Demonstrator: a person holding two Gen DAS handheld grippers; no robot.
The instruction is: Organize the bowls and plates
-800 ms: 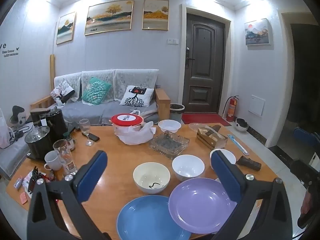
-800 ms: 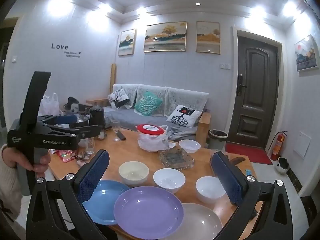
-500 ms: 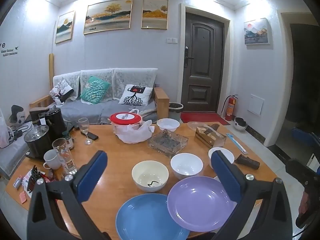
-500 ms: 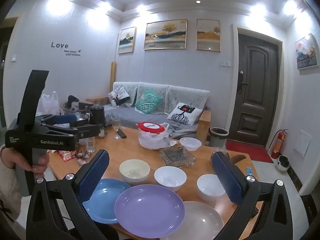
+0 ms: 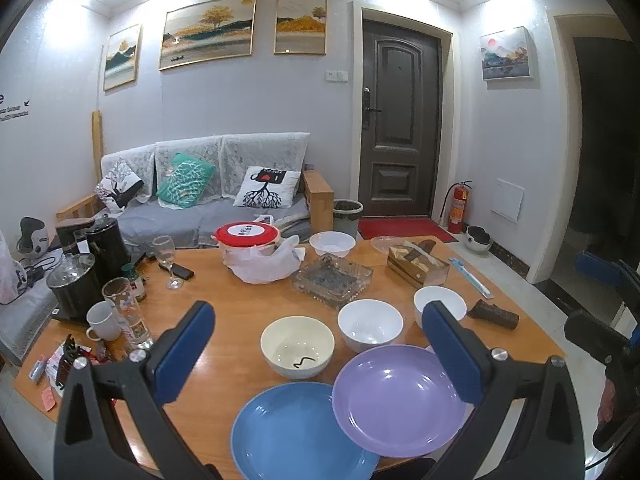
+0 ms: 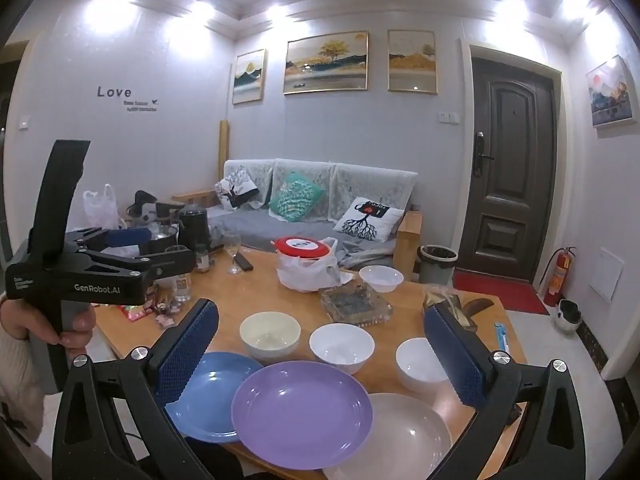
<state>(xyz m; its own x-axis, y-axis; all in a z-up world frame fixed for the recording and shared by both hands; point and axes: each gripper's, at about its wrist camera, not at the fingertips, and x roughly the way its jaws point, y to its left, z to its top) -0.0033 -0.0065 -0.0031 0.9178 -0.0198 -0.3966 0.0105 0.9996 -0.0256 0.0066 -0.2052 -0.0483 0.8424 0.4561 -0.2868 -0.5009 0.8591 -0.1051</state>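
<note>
Writing: "GenRobot.AI" on the left gripper (image 6: 132, 248); "Love" on the wall (image 6: 114, 92).
Plates: three at the table's (image 5: 240, 304) near edge: blue plate (image 6: 212, 392), purple plate (image 6: 302, 410), pale plate (image 6: 404, 436).
Bowls: three in a row behind them, cream bowl (image 6: 270, 332) and two white bowls (image 6: 342, 346); a fourth white farther back.
Jaws: left gripper and right gripper (image 6: 320, 360) both wide apart, holding nothing.

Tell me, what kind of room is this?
Probably a living room in a home: a grey sofa with cushions, framed paintings on the wall, and a wooden table crowded with bowls and plates.
</note>
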